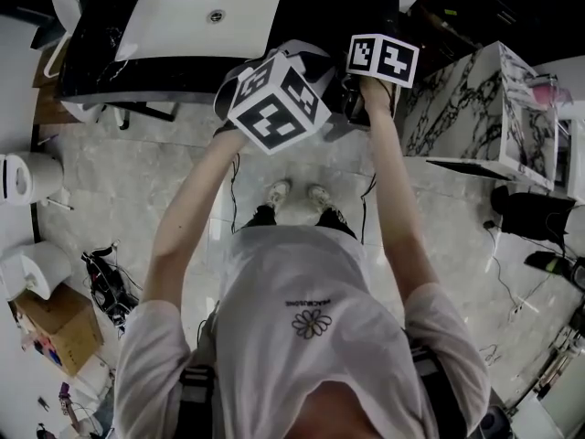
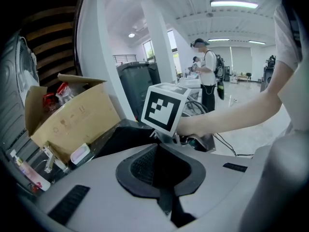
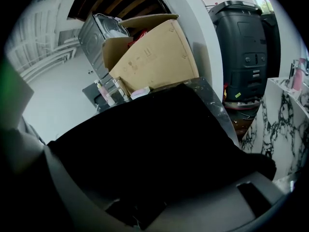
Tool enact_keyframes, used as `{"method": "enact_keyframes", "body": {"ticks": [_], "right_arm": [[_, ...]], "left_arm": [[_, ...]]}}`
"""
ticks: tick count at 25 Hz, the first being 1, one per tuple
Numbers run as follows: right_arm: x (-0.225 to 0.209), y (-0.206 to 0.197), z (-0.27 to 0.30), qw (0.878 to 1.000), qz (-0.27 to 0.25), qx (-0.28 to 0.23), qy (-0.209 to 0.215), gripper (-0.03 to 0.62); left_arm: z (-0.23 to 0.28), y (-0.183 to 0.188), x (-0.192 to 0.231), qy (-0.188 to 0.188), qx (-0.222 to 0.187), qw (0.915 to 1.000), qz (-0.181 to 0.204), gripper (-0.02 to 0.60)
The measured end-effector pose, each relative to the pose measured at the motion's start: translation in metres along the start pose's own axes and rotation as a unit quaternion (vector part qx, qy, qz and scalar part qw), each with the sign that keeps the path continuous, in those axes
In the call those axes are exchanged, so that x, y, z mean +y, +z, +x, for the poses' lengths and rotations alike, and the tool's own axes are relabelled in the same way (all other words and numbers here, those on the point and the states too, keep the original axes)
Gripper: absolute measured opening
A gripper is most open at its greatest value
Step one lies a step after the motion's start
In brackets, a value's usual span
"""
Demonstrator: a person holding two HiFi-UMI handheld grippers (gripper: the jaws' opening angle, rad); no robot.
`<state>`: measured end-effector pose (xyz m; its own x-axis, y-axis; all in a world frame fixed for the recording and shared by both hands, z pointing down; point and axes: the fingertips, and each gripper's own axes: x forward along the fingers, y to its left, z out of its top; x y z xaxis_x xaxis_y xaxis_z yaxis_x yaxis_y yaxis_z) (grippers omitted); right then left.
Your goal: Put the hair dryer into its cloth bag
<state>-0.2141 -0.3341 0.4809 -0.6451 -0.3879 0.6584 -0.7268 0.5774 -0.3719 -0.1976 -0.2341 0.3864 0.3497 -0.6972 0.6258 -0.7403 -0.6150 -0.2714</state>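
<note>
My left gripper (image 2: 164,187) is shut on the hem of the black cloth bag (image 2: 159,170). The bag's mouth gapes towards the camera and shows a mesh-like lining. Just beyond it are the right gripper's marker cube (image 2: 165,108) and the hand holding it. In the right gripper view a black cloth mass (image 3: 145,158) with frayed threads fills the space between the jaws of my right gripper (image 3: 159,182), which stand fairly wide around it. I cannot make out the hair dryer itself; it is too dark there. In the head view both marker cubes (image 1: 274,103) (image 1: 382,59) hang close together at the counter's front edge.
A black counter (image 1: 101,58) with a white sink (image 1: 196,16) lies ahead. A marble block (image 1: 494,108) stands to the right and a cardboard box (image 3: 149,57) beyond the counter. There is also a dark bin (image 3: 246,47). Cables lie on the floor (image 1: 110,286), and a person (image 2: 207,71) stands far off.
</note>
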Motion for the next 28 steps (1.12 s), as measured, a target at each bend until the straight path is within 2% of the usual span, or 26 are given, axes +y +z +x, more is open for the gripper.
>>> {"method": "enact_keyframes", "body": {"ticks": [3,7,14,16,18,21,28], "right_arm": [[-0.002,0.002,0.007,1.000,-0.009,0.008,-0.010,0.172],[-0.001,-0.002,0.016,1.000,0.005,0.017,-0.003,0.172],[-0.003,0.001,0.014,1.000,0.017,0.005,-0.001,0.175],[-0.004,0.004,0.010,0.999,0.036,-0.014,0.005,0.178],[-0.002,0.007,0.005,0.998,0.051,-0.038,0.016,0.226],[0.003,0.009,-0.004,0.996,0.041,-0.074,0.020,0.262],[-0.008,0.008,-0.046,0.987,0.011,-0.163,-0.003,0.264]], "left_arm": [[-0.003,-0.001,0.001,0.001,-0.001,1.0000,-0.001,0.021],[-0.007,-0.008,-0.003,0.001,0.007,1.0000,0.000,0.021],[-0.005,-0.010,-0.003,0.002,0.003,0.9999,-0.012,0.021],[-0.003,-0.009,-0.004,0.002,0.001,0.9999,-0.015,0.021],[-0.002,-0.009,-0.005,0.002,0.000,0.9999,-0.016,0.021],[-0.001,-0.012,-0.007,0.004,0.002,0.9999,-0.014,0.021],[-0.004,-0.024,-0.007,0.008,0.008,0.9998,-0.019,0.021]]}}
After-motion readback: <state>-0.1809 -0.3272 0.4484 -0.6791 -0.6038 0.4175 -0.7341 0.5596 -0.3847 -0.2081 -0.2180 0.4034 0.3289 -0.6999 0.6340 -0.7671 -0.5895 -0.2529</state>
